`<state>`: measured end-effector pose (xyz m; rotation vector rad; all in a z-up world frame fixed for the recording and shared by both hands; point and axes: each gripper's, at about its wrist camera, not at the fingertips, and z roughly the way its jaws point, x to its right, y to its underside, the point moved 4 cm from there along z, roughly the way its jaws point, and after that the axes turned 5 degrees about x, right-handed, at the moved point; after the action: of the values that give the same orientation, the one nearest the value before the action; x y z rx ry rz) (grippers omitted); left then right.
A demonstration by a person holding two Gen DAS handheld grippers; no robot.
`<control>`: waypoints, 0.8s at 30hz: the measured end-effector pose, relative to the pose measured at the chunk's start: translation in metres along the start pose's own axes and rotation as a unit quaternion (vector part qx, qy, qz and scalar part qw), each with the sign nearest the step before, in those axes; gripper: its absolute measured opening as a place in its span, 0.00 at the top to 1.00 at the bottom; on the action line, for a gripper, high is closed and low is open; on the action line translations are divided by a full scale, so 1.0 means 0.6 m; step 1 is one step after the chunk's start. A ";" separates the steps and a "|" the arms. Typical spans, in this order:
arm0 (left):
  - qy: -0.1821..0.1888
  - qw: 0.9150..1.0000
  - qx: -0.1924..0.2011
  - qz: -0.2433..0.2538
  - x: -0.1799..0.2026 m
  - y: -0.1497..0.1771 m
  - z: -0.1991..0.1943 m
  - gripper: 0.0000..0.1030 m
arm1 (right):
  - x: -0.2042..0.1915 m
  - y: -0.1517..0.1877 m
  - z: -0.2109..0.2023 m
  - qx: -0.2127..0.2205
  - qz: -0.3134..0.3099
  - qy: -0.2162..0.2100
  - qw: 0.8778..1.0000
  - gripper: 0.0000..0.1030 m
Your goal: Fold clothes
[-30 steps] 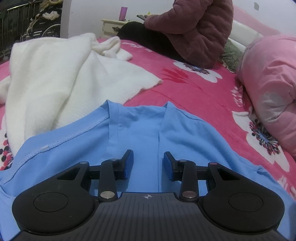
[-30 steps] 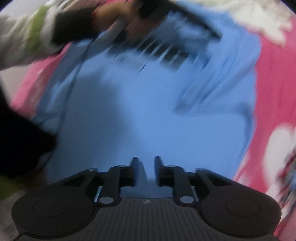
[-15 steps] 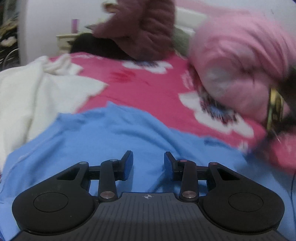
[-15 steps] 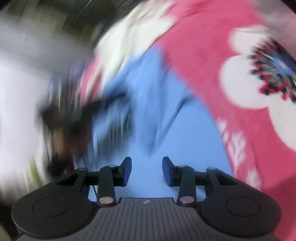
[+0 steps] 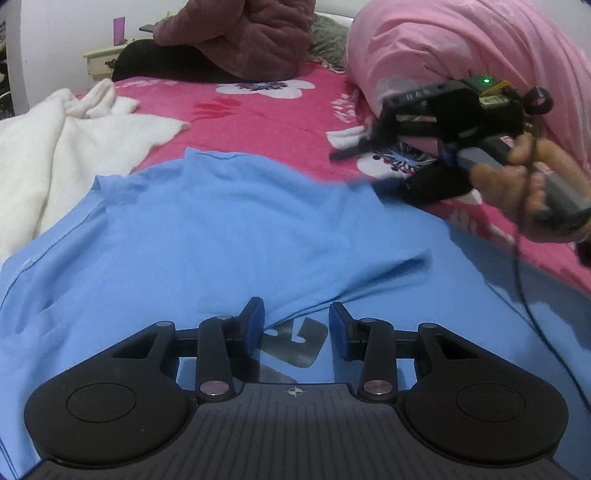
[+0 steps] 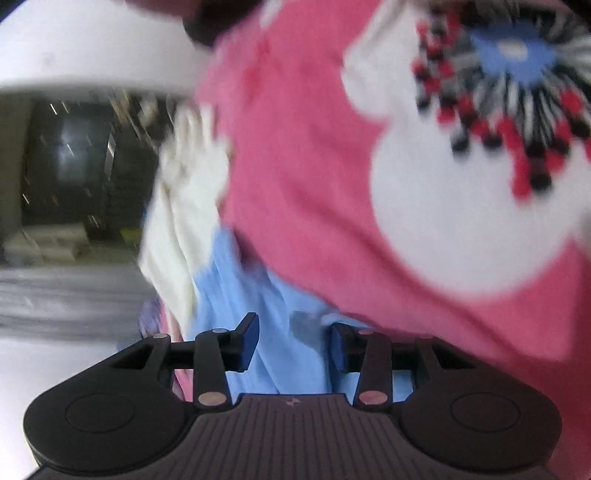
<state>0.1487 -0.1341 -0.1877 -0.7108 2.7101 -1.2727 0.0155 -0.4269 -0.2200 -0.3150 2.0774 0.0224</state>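
Note:
A light blue shirt (image 5: pixel 229 236) lies spread on the pink floral bedsheet (image 5: pixel 280 110). My left gripper (image 5: pixel 295 314) hovers over it, open, with a grey print (image 5: pixel 295 343) and a raised fold showing between the fingers. At the right of the left wrist view a hand (image 5: pixel 524 192) holds the right tool's black housing (image 5: pixel 443 114) just above the shirt's far right edge. In the blurred right wrist view my right gripper (image 6: pixel 291 326) is open over the blue shirt's edge (image 6: pixel 236 280), where it meets the sheet (image 6: pixel 314 155).
A white knit garment (image 5: pixel 55 147) lies bunched at the shirt's left. A pink quilt (image 5: pixel 461 48) is piled at the back right. A person in a maroon padded jacket (image 5: pixel 243 33) sits at the head of the bed. A thin cable (image 5: pixel 524 295) trails over the shirt.
The left view has swung right, and the hand with the right tool has come into it. The right gripper rolled and went from over the shirt's middle to its edge, with its fingers now wider apart.

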 end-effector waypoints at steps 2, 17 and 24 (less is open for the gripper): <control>0.000 1.000 0.001 0.000 0.001 0.000 0.001 0.63 | 0.007 -0.005 -0.002 0.039 0.020 -0.031 0.999 0.58; -0.026 0.995 0.048 -0.085 -0.088 -0.083 -0.009 0.62 | 0.045 0.002 -0.036 0.018 0.053 -0.073 0.996 0.56; -0.110 0.991 0.052 -0.062 -0.115 -0.160 0.114 0.62 | 0.093 0.004 -0.067 0.066 0.122 -0.107 0.985 0.61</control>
<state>0.2634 -0.2058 -0.1705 -0.9596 2.4396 -1.2670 -0.0455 -0.4424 -0.2476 0.0239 1.8826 0.0635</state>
